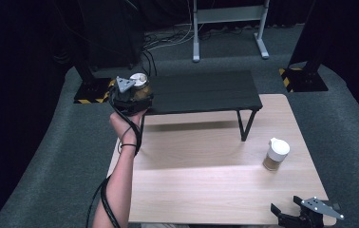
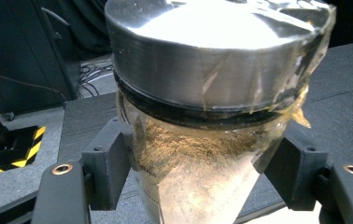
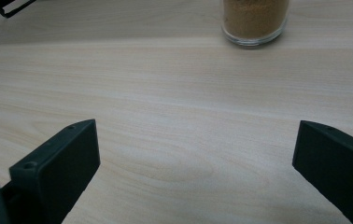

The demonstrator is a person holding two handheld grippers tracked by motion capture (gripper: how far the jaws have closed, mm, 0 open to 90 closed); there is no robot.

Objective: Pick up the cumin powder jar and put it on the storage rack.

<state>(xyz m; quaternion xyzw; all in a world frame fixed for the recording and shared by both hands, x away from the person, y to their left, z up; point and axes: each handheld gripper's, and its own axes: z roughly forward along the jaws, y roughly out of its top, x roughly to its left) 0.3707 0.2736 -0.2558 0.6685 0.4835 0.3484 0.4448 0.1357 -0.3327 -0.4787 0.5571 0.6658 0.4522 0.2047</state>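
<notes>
My left gripper (image 1: 131,92) is shut on a glass jar with a metal lid (image 1: 139,81), held up at the left end of a small black shelf (image 1: 206,90). In the left gripper view the jar (image 2: 202,140) holds brownish powder and both pads (image 2: 109,163) press on its sides. A second jar with a white lid (image 1: 277,154) stands on the wooden table (image 1: 206,190) at the right; its brown-filled base (image 3: 255,21) shows in the right gripper view. My right gripper (image 1: 287,216) rests at the table's front right edge, jaws wide apart (image 3: 195,168) with nothing between them.
The black shelf stands on thin legs (image 1: 245,124) over the far half of the table. Beyond it are grey carpet, a metal frame (image 1: 230,28) and black stands with yellow-striped bases (image 1: 92,92).
</notes>
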